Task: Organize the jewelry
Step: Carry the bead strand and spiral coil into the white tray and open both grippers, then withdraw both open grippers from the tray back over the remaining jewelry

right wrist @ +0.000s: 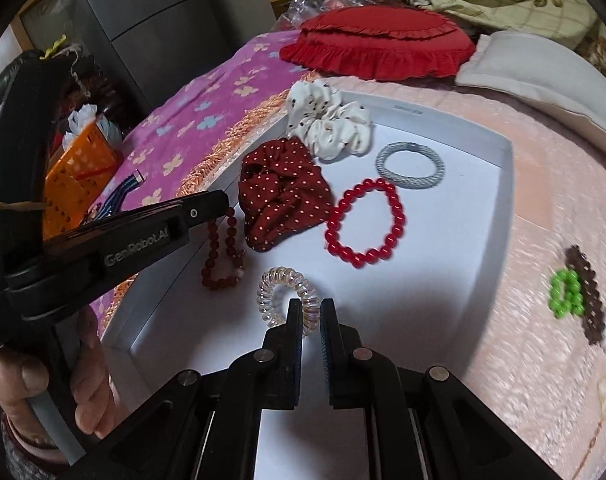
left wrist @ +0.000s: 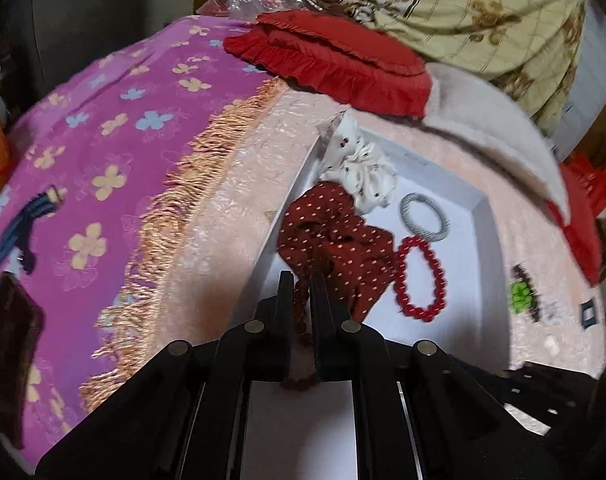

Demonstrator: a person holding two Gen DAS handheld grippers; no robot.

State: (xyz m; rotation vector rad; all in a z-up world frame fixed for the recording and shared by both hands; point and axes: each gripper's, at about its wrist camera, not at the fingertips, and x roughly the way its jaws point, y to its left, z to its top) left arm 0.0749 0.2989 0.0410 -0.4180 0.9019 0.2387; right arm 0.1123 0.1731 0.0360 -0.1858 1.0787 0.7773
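Right wrist | left tool (right wrist: 223, 204) pinching dark bead bracelet (right wrist: 219, 256) | right tool (right wrist: 312, 312) pinching clear coil tie (right wrist: 283, 292)

My tray (right wrist: 499, 168) looks matt white, like card. Red bead bracelet (right wrist: 365, 218): glossy. Dotted scrunchies (right wrist: 281, 196): soft cloth. Coil hair tie (right wrist: 281, 290): clear shiny plastic. Bedspread (right wrist: 543, 208): pink, sheeny, embossed.

White tray (right wrist: 455, 280), dark red white-dotted scrunchie (right wrist: 281, 196), cream speckled scrunchie (right wrist: 327, 124), glossy red bead bracelet (right wrist: 365, 220), grey hair tie (right wrist: 409, 165)
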